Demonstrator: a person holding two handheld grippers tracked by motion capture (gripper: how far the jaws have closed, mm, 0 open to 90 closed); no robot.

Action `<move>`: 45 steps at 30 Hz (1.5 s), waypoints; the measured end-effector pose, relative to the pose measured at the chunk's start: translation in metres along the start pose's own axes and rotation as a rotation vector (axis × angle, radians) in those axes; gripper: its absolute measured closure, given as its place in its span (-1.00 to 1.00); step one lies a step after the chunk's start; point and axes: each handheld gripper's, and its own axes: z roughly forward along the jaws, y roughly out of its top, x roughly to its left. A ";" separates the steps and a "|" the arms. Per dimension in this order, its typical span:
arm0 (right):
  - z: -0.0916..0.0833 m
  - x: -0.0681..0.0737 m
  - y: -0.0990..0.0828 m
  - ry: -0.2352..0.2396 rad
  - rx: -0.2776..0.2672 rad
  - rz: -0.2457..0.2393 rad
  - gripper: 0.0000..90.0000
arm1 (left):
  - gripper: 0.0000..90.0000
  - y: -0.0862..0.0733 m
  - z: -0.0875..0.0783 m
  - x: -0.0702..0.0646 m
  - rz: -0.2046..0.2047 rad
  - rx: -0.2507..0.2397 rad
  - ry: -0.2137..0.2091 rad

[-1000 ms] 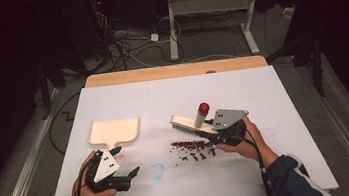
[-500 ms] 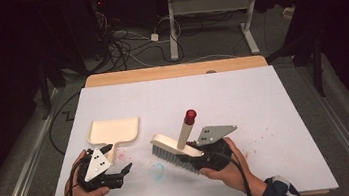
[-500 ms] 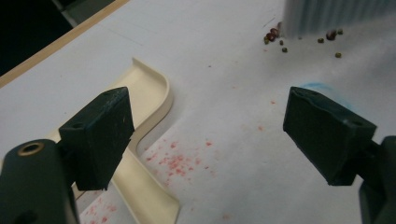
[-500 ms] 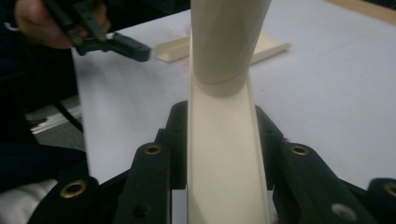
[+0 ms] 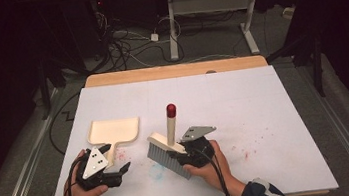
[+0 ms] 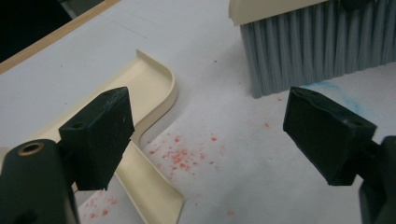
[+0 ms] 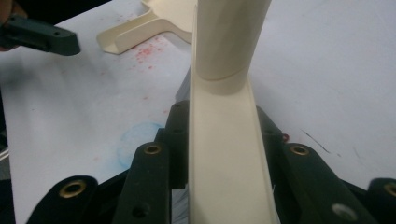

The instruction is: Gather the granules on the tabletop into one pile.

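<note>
The right tool (image 5: 185,156) clamps the brush (image 5: 168,151), bristle row slanting across the table, red-tipped handle upright.

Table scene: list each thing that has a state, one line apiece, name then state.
Brush: clamped by its cream back in the right gripper, bristles down near the table, red-tipped handle pointing up.
Dustpan: lying flat on the table, not held.
Left gripper: open, fingers apart beside the dustpan handle.
Red crumbs: scattered on the sheet by the dustpan handle.
</note>
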 end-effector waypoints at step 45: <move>-0.110 -0.046 -0.032 0.258 -0.001 -0.397 0.50 | -0.66 0.002 0.011 -0.007 0.030 0.074 -0.004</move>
